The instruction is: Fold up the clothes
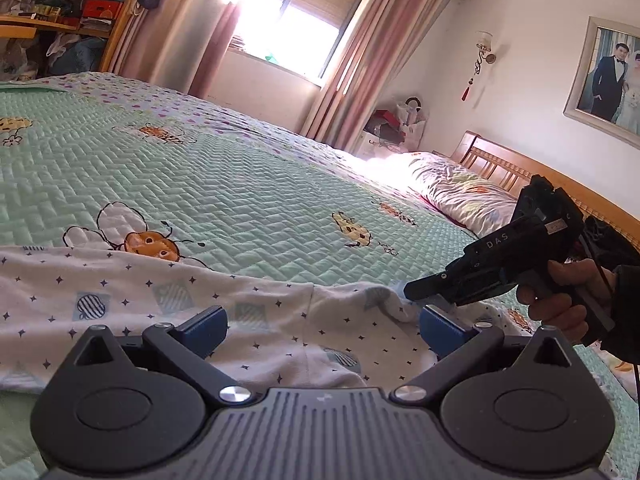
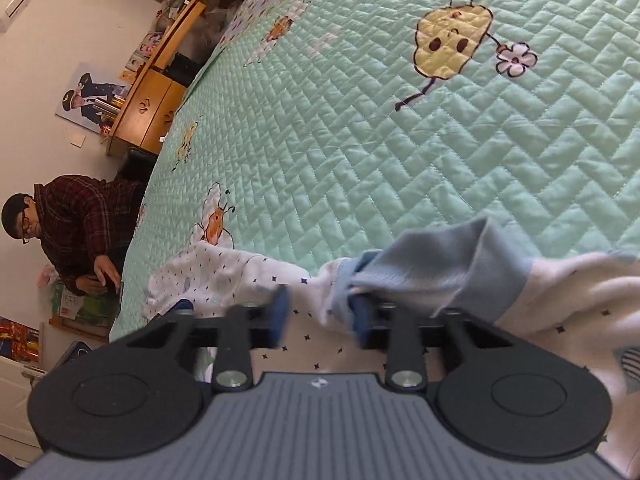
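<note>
A white garment with small dark stars and striped blue patches lies rumpled on the green quilted bedspread. My left gripper hovers just above it, jaws wide open and nothing between the pads. To its right, a hand holds my right gripper, its tip down on the garment's bunched edge. In the right wrist view the right gripper has its blue pads close together, pinching a fold of the white garment beside its light blue cuff. The fingers look blurred.
The bedspread stretches far beyond the garment. A pillow and a wooden headboard lie at the right. A person sits beside the bed near a wooden cabinet. Cluttered shelves stand behind the bed.
</note>
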A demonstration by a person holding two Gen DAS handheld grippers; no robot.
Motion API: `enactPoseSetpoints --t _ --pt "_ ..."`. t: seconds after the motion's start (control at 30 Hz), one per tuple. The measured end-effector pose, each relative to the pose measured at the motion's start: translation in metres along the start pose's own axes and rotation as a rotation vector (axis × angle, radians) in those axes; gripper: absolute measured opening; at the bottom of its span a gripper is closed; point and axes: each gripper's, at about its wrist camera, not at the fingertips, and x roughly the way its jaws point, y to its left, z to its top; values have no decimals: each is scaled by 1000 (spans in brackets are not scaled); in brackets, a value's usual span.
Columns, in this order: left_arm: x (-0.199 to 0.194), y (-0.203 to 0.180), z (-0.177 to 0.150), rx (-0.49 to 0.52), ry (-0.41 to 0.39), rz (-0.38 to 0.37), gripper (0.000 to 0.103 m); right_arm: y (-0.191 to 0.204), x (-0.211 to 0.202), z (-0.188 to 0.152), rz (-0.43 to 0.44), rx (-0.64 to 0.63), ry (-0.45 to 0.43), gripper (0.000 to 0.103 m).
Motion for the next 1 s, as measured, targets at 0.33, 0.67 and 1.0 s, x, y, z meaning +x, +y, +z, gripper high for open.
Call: enactPoseSetpoints --t 0.33,0.67,1.0 --pt "2 0 -1 -8 6 9 102 26 -15 33 -98 -161 -212 11" --pt "4 4 -1 -24 6 11 102 -6 -33 39 -101 36 -374 27" --pt "6 3 -2 -18 13 14 102 0 -15 25 -98 -22 -267 30"
